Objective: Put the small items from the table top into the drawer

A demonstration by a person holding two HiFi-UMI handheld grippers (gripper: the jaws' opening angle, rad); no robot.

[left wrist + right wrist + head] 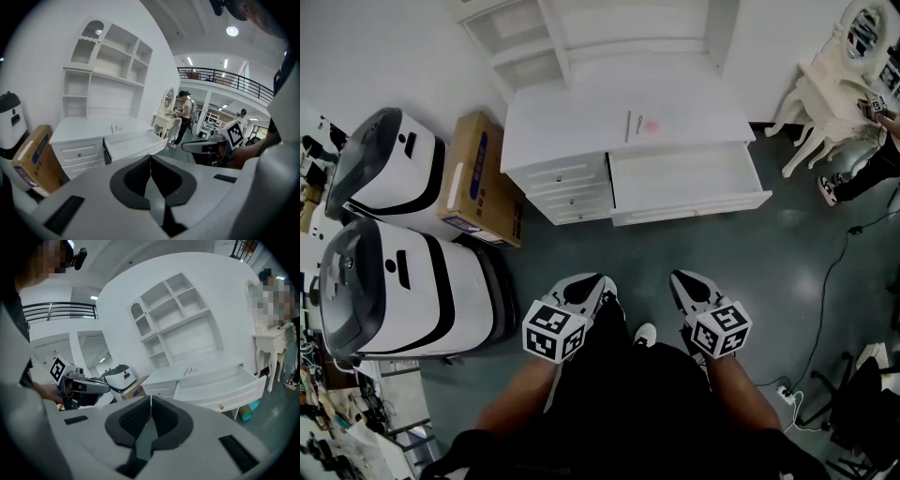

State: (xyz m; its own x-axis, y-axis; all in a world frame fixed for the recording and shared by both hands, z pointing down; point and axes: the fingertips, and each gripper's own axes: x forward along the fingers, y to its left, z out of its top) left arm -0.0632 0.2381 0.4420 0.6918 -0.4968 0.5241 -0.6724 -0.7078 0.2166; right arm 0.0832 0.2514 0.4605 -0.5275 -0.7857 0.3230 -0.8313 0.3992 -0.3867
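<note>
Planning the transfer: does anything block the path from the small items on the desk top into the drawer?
Nothing visible does. The drawer is pulled open right below the small items, its inside bare.

No text, brand or number could be read in any view. A blue printed strip (478, 153) was seen on the top of the cardboard box (473, 192), but its lettering was too small and blurred to be made out. Only black-and-white square patterns, without letters or digits, were carried by the cube (553, 330) of the left gripper (604, 284) and by the cube (722, 330) of the right gripper (677, 277). A faint pinkish mark was noted on the small item (651, 125) on the table top (572, 117), and no wording could be told on it
</note>
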